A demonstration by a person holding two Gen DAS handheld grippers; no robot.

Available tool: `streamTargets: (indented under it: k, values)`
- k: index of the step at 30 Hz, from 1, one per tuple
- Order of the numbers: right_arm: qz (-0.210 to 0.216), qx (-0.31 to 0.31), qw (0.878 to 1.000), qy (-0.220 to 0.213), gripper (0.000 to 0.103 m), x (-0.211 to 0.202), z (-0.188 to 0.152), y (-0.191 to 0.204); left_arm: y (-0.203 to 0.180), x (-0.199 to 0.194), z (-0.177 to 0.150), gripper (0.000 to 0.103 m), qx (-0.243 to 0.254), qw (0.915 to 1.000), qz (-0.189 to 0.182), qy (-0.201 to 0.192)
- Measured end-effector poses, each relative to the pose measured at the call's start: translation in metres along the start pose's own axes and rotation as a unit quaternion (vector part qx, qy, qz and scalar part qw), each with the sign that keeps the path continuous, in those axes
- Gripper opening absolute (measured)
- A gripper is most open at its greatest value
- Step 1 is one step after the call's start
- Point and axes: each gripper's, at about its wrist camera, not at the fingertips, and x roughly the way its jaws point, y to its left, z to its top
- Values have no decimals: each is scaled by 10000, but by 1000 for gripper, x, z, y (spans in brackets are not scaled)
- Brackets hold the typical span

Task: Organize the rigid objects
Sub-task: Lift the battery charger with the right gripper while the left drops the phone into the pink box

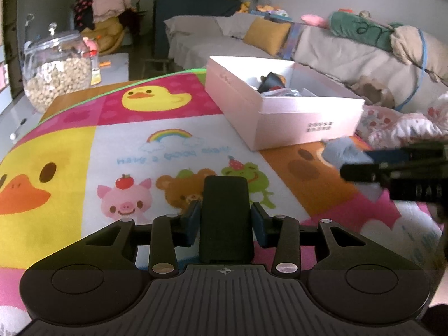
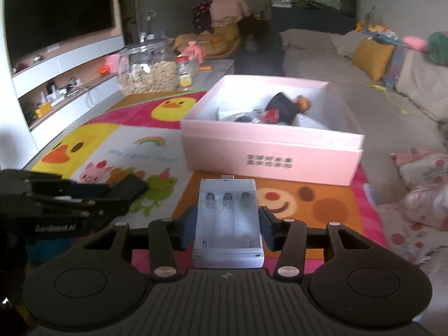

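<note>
My left gripper is shut on a flat black rectangular block, held upright over the cartoon play mat. My right gripper is shut on a white battery case with three empty spring slots, held just above the mat in front of the pink box. The box is open and holds several small items, among them a dark toy. The right wrist view shows the left gripper at the left with the black block. The right gripper enters the left wrist view from the right.
A glass jar of nuts stands beyond the mat's far left corner, with a smaller jar beside it. A covered sofa with a yellow cushion runs behind and right of the box. A TV unit is at the left.
</note>
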Motion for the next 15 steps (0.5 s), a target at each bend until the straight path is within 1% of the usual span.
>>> streamTargets:
  k: [2,5,10,12,15]
  values:
    - [-116,-6,9999,-69,47,-7,1,-1,-3,-4,-2,43,50,9999,-135,33]
    - [-140,26,9997,-219,47,-21,1,-5,-9,-8,-4,43,170,9993,-312,140]
    - [-202,129,9983,-527,47,-44,2,-11,-14,-12,5,43,125,9974,-645,297]
    - [-203,206,9975,-639,47,-51,2,-16,-19,-15,15,43,146,9969,-737,252]
    - [-227,347,9962,-760,47,-57,1,-23,-28,-21,41,43,290,9961,-836,2]
